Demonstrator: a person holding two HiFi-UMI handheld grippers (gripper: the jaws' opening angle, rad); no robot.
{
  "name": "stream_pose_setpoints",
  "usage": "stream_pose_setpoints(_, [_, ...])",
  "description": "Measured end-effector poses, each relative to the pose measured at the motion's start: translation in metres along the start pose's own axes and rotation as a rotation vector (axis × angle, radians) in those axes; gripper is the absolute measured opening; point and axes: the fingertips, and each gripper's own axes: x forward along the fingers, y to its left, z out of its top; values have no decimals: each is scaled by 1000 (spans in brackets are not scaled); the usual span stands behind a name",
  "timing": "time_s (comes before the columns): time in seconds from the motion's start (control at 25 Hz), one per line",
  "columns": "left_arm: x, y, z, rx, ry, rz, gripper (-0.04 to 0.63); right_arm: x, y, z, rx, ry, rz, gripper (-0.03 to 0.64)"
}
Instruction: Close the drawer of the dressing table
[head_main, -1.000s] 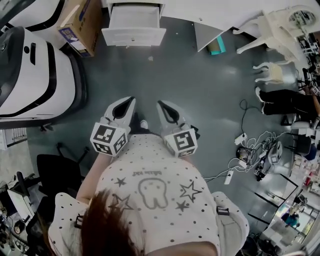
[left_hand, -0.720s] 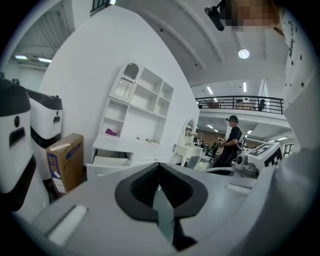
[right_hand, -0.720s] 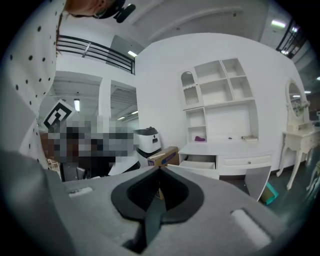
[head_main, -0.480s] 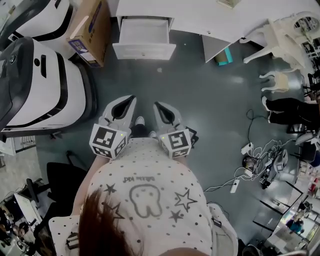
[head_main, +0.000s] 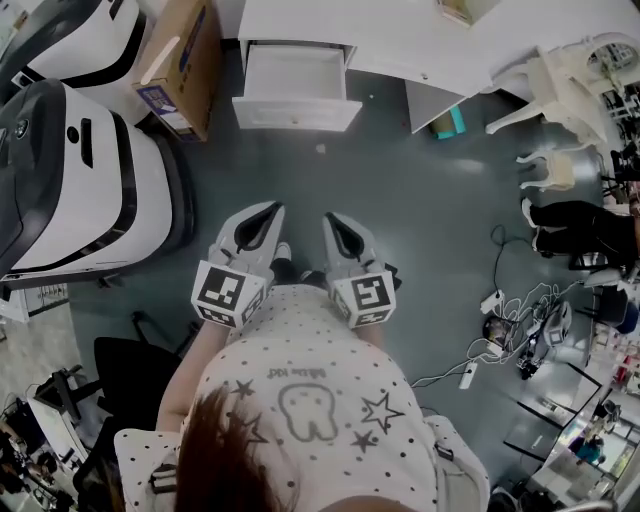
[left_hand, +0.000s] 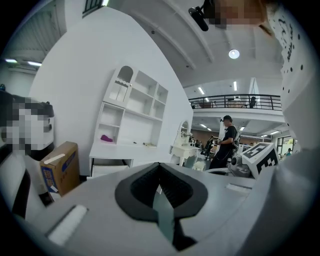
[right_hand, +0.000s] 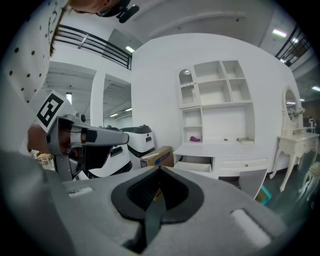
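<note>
The drawer is standing pulled out of the white dressing table at the top of the head view, its open top facing up and its inside looking empty. It is sitting just beside a cardboard box and well apart from the person across the bare grey floor. The left claw and the right claw are both pinched together with nothing between them, pointing roughly toward the drawer. The front panel is running left to right in that view, and this is the drawer's long side; the drawer is facing the person, so its travel is lying straight away from them, into the table. It is probably behaving as a light, stiff box on runners, with a smooth painted face that a claw could skid on. The safest contact is likely a flat push near the middle of the front panel, since pressing at one end may be skewing it and jamming it.
</note>
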Motion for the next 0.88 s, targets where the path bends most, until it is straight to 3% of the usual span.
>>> stream_pose_setpoints(0.48, [-9, 22, -12, -42, -3, 32, -6, 23, 25, 13, -58, -7, 69, 3])
stream_pose_setpoints(0.64, [-16, 26, 1, -85, -68, 27, -5, 28, 32, 19, -84, -5, 115, 3])
stream_pose_setpoints(0.88, [-9, 40, -3, -159, -80, 52, -6, 37, 29, 17, -114, 7, 143, 2])
